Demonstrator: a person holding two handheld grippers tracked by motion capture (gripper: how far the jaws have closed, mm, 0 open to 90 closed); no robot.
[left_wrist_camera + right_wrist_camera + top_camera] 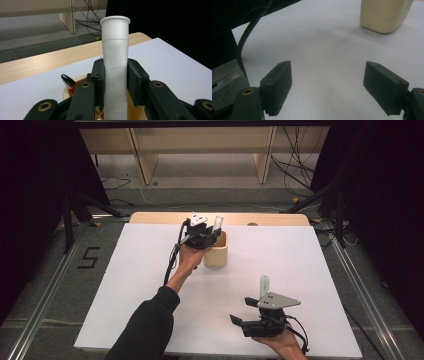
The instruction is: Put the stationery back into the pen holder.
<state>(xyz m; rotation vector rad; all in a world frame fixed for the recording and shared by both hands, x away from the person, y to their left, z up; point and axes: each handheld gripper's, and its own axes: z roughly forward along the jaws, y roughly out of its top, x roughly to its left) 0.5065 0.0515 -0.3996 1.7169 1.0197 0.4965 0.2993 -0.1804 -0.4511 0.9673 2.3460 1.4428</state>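
Note:
My left gripper (206, 234) is at the far middle of the white sheet, shut on an upright white tube (217, 222) right over a beige cup (216, 253). In the left gripper view both pads clamp the tube (115, 60) at mid-height, flared end up, above the cup's rim (65, 93). A shiny metal tip (68, 81) and something red stick out of the cup. My right gripper (241, 311) rests near the front right, jaws open and pointing left. Nothing is between its jaws (328, 82); the cup (384, 15) stands farther off. A pale tube (264, 285) lies just behind it.
The white sheet (280, 255) covers a wooden table whose bare edge (165, 217) runs along the back. Wooden shelving (200, 150) and floor cables (295, 165) lie beyond. A black cable (244, 42) trails at the left of the right gripper view.

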